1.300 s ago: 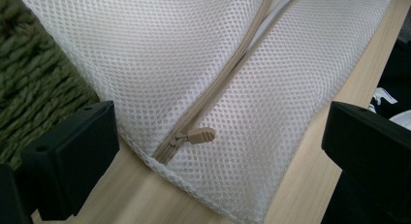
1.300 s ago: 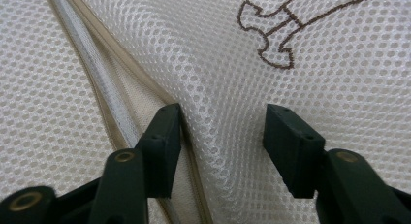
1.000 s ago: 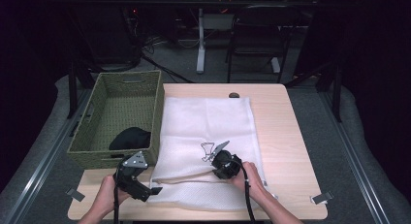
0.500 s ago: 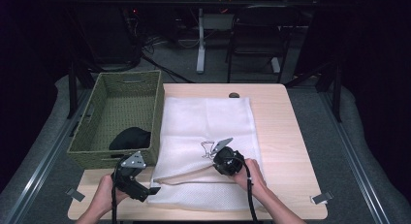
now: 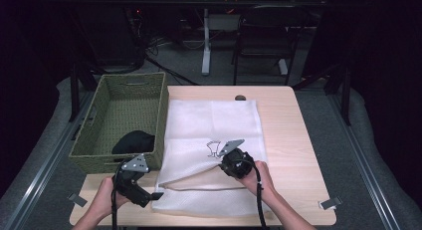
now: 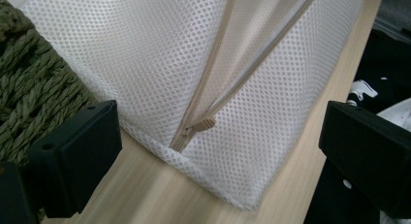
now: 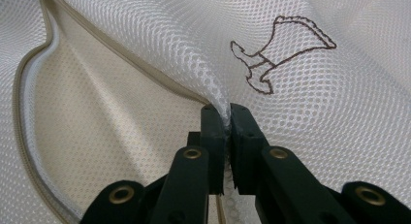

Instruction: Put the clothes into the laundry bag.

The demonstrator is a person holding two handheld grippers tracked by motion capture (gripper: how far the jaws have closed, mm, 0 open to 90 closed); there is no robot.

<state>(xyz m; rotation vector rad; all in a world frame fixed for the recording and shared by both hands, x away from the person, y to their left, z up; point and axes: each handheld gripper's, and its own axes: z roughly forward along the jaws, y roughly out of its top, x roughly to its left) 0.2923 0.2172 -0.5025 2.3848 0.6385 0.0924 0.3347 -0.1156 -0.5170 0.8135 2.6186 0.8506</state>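
Note:
A white mesh laundry bag [image 5: 214, 123] lies flat on the wooden table, a brown stitched emblem [image 7: 281, 52] on its top layer. My right gripper [image 7: 228, 112] is shut on a fold of that top layer beside the beige zipper edge [image 7: 121, 52]. It holds the fold up off the lower layer, so the bag's mouth gapes. In the high view the right gripper [image 5: 221, 164] sits at the bag's near middle. My left gripper [image 6: 220, 146] is open, its jaws wide on either side of the bag's near-left corner, where the zipper pull [image 6: 206, 123] rests. In the high view the left gripper [image 5: 153, 195] is at that corner.
A green woven basket [image 5: 99, 125] stands left of the bag, touching its edge, with a black garment [image 5: 132, 140] inside. A small dark round spot [image 5: 240, 97] marks the table's far edge. Bare wood lies right of the bag. Chairs and desk legs stand beyond the table.
The right gripper has risen a little with the mesh pinched in it, and the bag's top layer lifts higher off the lower one. The left gripper has stayed where it was.

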